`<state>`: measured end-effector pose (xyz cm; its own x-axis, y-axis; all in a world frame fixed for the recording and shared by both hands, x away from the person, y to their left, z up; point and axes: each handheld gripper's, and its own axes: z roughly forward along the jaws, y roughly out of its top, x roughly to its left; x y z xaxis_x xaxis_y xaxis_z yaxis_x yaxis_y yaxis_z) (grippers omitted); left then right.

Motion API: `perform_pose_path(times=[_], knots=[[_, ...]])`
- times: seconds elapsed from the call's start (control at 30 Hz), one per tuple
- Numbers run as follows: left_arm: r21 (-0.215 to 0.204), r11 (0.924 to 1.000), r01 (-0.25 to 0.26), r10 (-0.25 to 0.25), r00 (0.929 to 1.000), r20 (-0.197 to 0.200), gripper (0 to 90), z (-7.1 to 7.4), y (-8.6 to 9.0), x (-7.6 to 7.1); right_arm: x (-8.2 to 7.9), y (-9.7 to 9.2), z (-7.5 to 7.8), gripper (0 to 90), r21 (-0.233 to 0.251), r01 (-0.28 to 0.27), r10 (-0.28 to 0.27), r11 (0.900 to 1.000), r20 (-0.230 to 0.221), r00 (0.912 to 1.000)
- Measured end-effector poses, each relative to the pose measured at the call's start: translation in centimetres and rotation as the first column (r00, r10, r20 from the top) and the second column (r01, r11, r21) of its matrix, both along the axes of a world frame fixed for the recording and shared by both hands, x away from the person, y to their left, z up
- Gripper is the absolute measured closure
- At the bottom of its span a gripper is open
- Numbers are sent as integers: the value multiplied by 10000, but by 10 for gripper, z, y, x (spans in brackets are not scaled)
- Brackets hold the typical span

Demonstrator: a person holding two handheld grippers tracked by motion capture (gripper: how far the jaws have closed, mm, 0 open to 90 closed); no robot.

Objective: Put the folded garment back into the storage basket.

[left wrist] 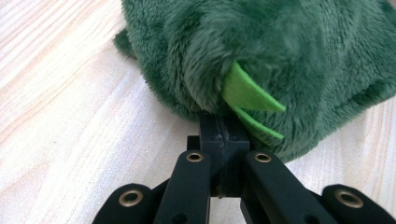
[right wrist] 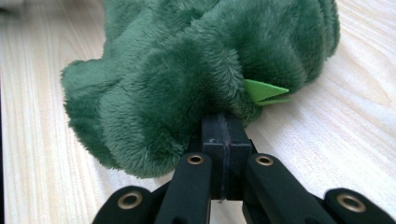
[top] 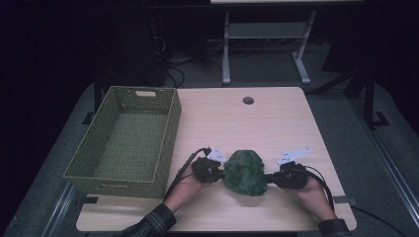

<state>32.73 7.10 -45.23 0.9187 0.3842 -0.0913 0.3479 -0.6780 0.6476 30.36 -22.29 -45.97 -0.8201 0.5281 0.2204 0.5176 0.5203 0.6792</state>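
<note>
At lower centre of the frame, the left claw (top: 213,172) and right claw (top: 274,177) each clamp the green plush toy (top: 244,172) on the worktop (top: 257,123).

Quick count: one green plush toy (top: 244,172), one woven basket (top: 165,148), one wooden table (top: 257,121), and two grippers, left gripper (top: 219,172) and right gripper (top: 271,177) (one per hand).

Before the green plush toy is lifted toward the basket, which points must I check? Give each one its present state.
1. Left claw shut on the green plush toy: ok.
2. Right claw shut on the toy's other side: ok.
3. How much fabric each claw pinches: cannot tell.
4. Wicker basket open and empty: ok.
5. Basket beside the toy on the table, on the left claw's side: ok.
</note>
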Motion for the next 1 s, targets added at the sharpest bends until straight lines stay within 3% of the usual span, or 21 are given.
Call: perform_pose_path(times=[0.23,0.4,0.47,0.73,0.87,0.9,1.0], knots=[[-141,9998,125,-126,9999,-49,897,5,8,1,-5,-8,5,894,202,385,-393,9991,398,9984],[-395,9990,210,-210,9998,-1,838,12,16,-2,-13,-28,6,772,453,1079,-1110,9931,720,9912],[-453,9987,230,-233,9997,-69,784,13,18,-4,-18,-37,4,699,496,1565,-1603,9864,860,9833],[-434,9980,466,-447,9981,425,461,26,19,-13,-28,-70,-5,362,-40,3047,-2998,9524,1664,9394],[-602,9955,733,-715,9970,312,347,33,19,-12,-27,-78,-11,123,-350,3778,-3655,9252,1853,9122],[-601,9951,785,-765,9964,355,314,34,18,-12,-26,-78,-13,76,-522,3979,-3801,9159,2057,9018],[-583,9941,920,-896,9951,422,207,38,14,-9,-23,-77,-16,4,-852,4380,-4110,8949,2244,8836]])
